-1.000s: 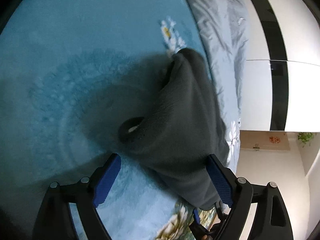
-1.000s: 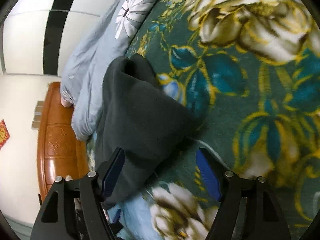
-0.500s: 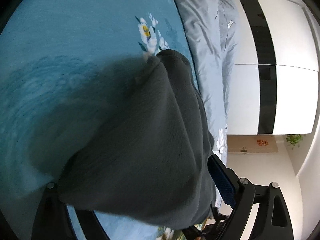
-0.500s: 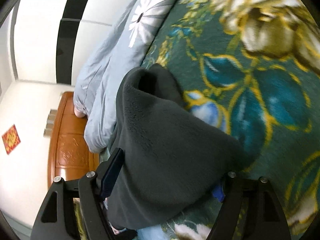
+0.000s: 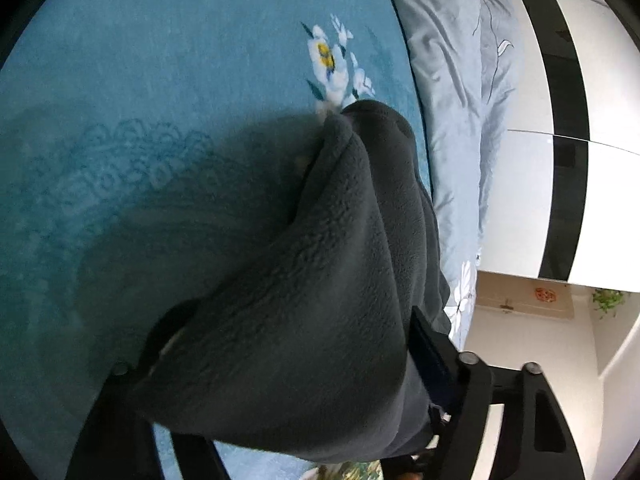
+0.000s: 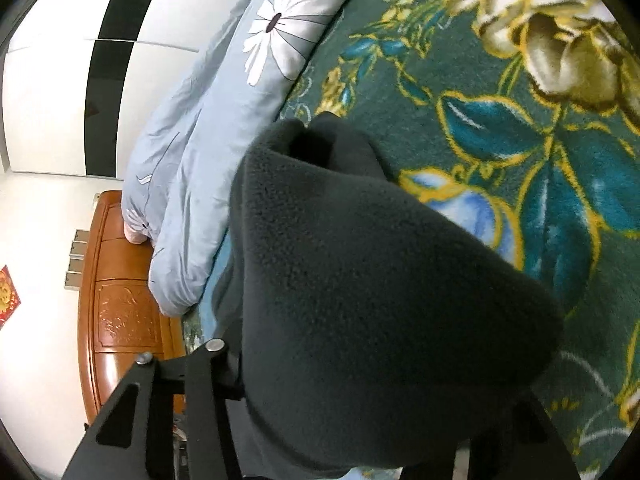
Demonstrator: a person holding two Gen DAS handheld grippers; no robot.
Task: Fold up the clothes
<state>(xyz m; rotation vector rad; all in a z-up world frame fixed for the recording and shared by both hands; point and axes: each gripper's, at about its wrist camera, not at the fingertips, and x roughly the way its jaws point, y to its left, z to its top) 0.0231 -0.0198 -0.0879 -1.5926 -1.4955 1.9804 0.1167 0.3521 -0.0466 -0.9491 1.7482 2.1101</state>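
A folded dark grey fleece garment (image 5: 320, 300) lies lengthwise on the bed. It bulges up between the fingers of my left gripper (image 5: 276, 360), which is shut on its near end. Only the right blue pad (image 5: 430, 354) shows, and the cloth hides the left finger. In the right wrist view the same fleece garment (image 6: 360, 280) fills the lower middle. My right gripper (image 6: 368, 368) is shut on its other end, and both fingertips are buried under the cloth. The far fold of the garment still rests on the blanket.
A teal blanket (image 5: 160, 120) with a dark floral part (image 6: 540, 160) covers the bed. A light blue duvet (image 5: 452, 120) is bunched along one side, also the duvet (image 6: 208, 140). Beyond it stand a wooden headboard (image 6: 120, 312) and a white wardrobe (image 5: 560, 160).
Both grippers have pushed in onto the ends of the fleece. Their fingers stood open around it before and have drawn inward, so the cloth now bulges up over them.
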